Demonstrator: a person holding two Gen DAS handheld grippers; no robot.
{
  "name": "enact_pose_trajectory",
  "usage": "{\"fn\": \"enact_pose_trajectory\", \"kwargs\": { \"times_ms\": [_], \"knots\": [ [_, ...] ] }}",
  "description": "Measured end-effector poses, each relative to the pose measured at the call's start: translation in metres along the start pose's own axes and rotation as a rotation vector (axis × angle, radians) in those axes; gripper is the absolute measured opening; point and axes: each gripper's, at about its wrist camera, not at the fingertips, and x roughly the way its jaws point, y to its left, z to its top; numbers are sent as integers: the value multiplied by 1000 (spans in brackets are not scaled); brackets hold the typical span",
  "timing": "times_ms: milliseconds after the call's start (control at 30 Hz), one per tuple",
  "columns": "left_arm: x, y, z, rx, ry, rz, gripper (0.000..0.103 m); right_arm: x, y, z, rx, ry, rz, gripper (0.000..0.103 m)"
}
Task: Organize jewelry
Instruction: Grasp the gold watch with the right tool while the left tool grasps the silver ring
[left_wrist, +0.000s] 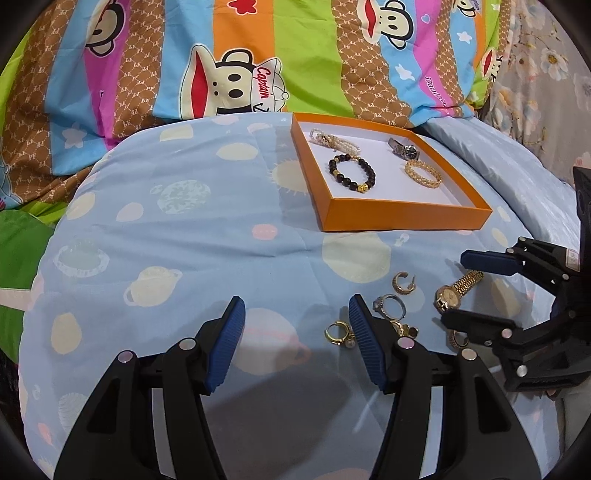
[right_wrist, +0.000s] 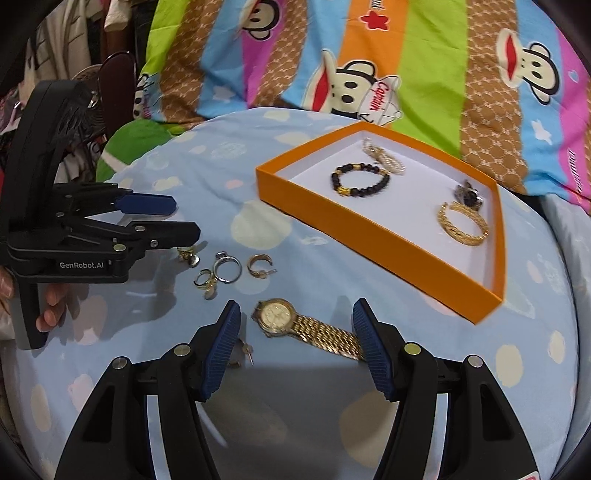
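Mid-sort: four pieces in orange box (right_wrist: 376, 236), rest loose on bed. Right gripper (right_wrist: 295, 339) jaws wide, straddling gold watch (right_wrist: 295, 323), nothing gripped. Left gripper (left_wrist: 295, 332) jaws wide, empty. Next: close on watch band, carry to box.

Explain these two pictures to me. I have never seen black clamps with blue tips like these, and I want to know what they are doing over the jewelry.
No robot here: a person holds a two-finger gripper in each hand, each with a camera looking along its fingers. One picture looks out from the left gripper, the other from the right gripper. Both stand open and hold nothing.

On the blue bedspread sits an orange box already holding a dark bead bracelet, a pearl bracelet, a gold bangle and a dark watch. Outside it lie a gold watch, between the right gripper's fingers, plus rings and earrings.
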Motion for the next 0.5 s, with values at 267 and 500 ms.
{"fn": "enact_pose_trajectory", "kwargs": {
  "times_ms": [267, 500],
  "knots": [
    [1, 7, -1, -28, 9, -15, 58, 3, -6, -3, 92, 26, -13, 35],
    [0, 1, -2, -7, 11, -33, 58, -12, -10, -20, 254, 15, -64, 25]
  ]
}}
